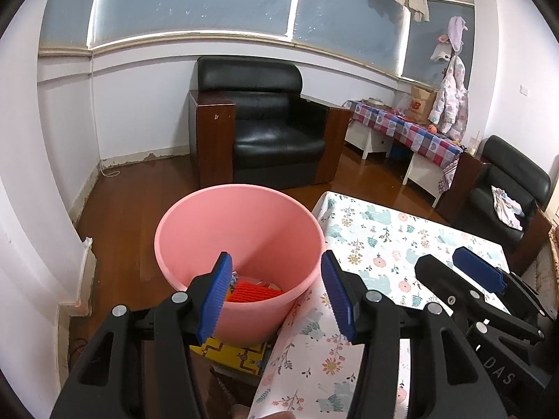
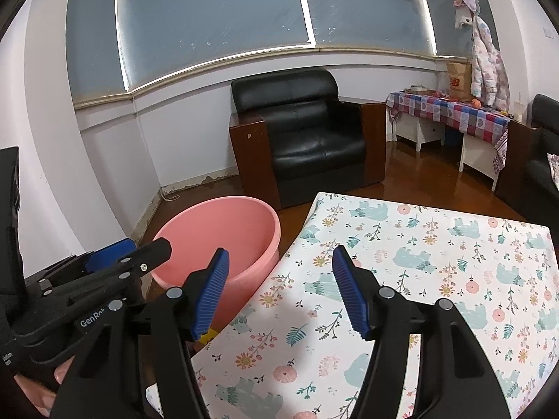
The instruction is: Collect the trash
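Both grippers empty, trash already in the round pink plastic bin [image 1: 241,244]; nothing left to pick on the table in view.

Left gripper [image 1: 277,291]: blue ribbed pads spread wide, nothing between them, hanging over the bin's near rim at 6 o'clock of its mouth. Right gripper [image 2: 279,291]: jaws also wide apart and empty, over the table with floral bear-print cloth [image 2: 436,262]. The bin stands on the floor just beside the table's left edge, at 10 o'clock from the right gripper, so the left hand is nearer. Trash = an orange ribbed piece [image 1: 253,293] plus pale scraps at the bin's bottom, long axis roughly 9-to-3 in the left wrist view. The tabletop in view shows no loose item; judged near done. Black leather armchair [image 1: 276,122] at 12 o'clock, well apart.
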`<state>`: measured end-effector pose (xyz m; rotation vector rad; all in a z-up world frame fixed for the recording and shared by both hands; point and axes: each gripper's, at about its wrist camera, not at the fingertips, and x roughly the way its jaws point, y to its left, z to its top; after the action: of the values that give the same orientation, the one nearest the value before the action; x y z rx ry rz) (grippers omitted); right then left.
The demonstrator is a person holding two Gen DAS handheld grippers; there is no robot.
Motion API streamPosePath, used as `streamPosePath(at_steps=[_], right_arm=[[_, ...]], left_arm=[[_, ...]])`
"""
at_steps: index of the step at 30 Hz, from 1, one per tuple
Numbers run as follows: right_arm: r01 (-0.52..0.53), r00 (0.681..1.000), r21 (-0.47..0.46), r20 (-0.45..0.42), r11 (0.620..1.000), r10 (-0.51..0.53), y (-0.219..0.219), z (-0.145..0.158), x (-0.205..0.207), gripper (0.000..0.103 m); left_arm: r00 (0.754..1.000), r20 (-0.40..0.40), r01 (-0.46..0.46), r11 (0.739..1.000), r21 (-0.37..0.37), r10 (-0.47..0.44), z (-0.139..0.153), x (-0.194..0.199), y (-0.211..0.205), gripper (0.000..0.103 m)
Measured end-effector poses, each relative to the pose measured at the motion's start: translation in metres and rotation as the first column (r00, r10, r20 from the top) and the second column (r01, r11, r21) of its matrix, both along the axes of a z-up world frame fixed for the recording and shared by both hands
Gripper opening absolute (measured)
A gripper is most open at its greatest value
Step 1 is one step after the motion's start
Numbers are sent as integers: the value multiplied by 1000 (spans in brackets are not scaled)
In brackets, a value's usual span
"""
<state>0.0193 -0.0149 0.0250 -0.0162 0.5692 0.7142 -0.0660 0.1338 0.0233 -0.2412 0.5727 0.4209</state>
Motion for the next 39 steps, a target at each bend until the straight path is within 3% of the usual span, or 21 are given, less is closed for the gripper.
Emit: streamPosePath(at_steps=[39], right_arm=[[16, 1000, 0, 11, 1000, -16, -7, 2, -5, 62]], left_arm=[[1000, 7, 8, 1000, 7, -8, 2, 0, -4, 51]])
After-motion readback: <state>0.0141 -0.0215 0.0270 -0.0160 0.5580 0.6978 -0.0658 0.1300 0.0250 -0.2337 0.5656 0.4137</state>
